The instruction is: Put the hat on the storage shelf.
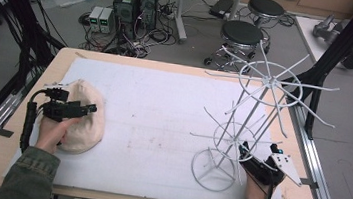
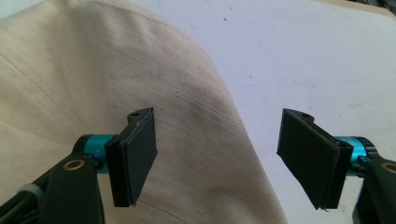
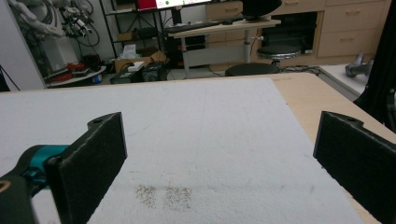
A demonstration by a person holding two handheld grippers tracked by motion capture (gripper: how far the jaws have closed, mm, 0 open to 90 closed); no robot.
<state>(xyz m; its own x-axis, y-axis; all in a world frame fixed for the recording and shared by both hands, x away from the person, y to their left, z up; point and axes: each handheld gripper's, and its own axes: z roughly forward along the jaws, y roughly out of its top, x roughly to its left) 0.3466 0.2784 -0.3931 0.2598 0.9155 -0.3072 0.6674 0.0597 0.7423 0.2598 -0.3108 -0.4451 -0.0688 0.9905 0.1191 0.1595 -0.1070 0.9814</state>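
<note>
A cream cloth cap (image 1: 85, 119) lies on the left of the white foam sheet (image 1: 163, 108). My left gripper (image 1: 90, 108) hovers over its right half, open. In the left gripper view the cloth (image 2: 93, 84) runs under the left jaw, its edge falls between the jaws, and my left gripper (image 2: 217, 154) holds nothing. A white wire rack (image 1: 259, 109) with two tiers of spokes stands on a ring base (image 1: 212, 170) at the right. My right gripper (image 1: 245, 148) sits low beside that base, behind the lower spokes. My right gripper (image 3: 219, 158) is open over bare sheet (image 3: 196, 121).
The wooden table edge (image 1: 303, 159) runs just right of the rack, with a black frame post (image 1: 342, 43) behind it. On the floor beyond the table stand two stools (image 1: 242, 34), computer boxes (image 1: 135, 4) and tangled cables. A faint brown stain (image 3: 163, 196) marks the sheet.
</note>
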